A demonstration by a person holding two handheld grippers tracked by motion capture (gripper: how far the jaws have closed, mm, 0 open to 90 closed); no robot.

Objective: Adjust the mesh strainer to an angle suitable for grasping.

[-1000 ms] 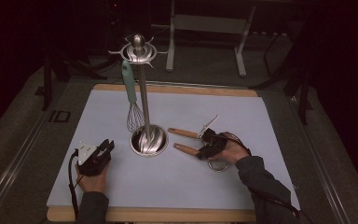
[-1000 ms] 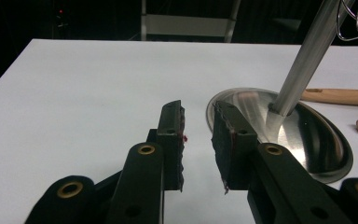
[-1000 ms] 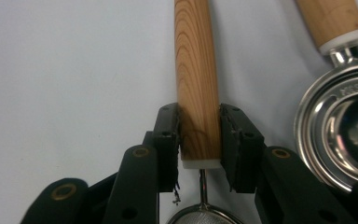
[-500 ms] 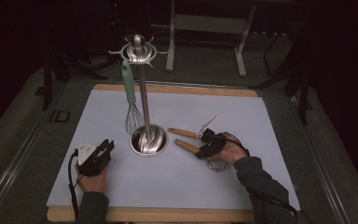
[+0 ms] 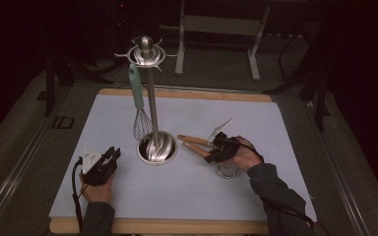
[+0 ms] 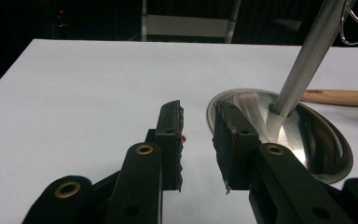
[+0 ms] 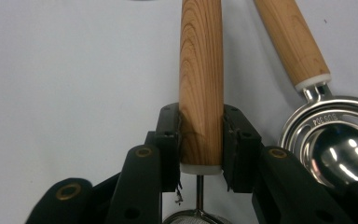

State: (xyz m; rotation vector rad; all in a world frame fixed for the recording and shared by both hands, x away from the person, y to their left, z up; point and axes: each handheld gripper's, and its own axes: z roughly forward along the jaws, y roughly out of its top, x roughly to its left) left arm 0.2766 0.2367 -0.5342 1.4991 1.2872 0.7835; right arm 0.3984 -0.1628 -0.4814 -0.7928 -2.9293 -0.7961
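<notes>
- Bench (image 5: 128,196): flat top with a pale, matte, lilac-white sheet over it; a light wooden edge shows along the near and far sides. Dark floor and metal stand legs lie beyond it, at the top of the high view.
- Utensil stand (image 5: 150,108): a slim polished steel pole rising from a round, dished, mirror-bright base (image 6: 307,140), topped by a knob and a ring of hooks. It stands at the centre of the high view.
- Whisk (image 5: 139,105): mint-green smooth handle and a balloon of thin wire loops, hanging from a hook at the left of the pole, wires just above the base.
- Wooden-handled strainer (image 7: 201,84): round, tapered handle of warm, strongly grained wood, ending in a white collar and a thin wire stem; a scrap of fine mesh rim shows at the bottom edge of the right gripper view. It lies on the sheet right of the stand base, at centre right of the high view.
- Wooden-handled spoon (image 7: 326,140): a like handle with a white collar and a glossy stamped steel bowl, lying just beside the strainer.
- Right tongs (image 7: 200,140): black ribbed pads pinching the strainer handle near its collar, one on each side.
- Left tongs (image 6: 196,135): spread with nothing between them, having just opened a little further; low over the sheet at lower left of the high view, close to the stand base.
</notes>
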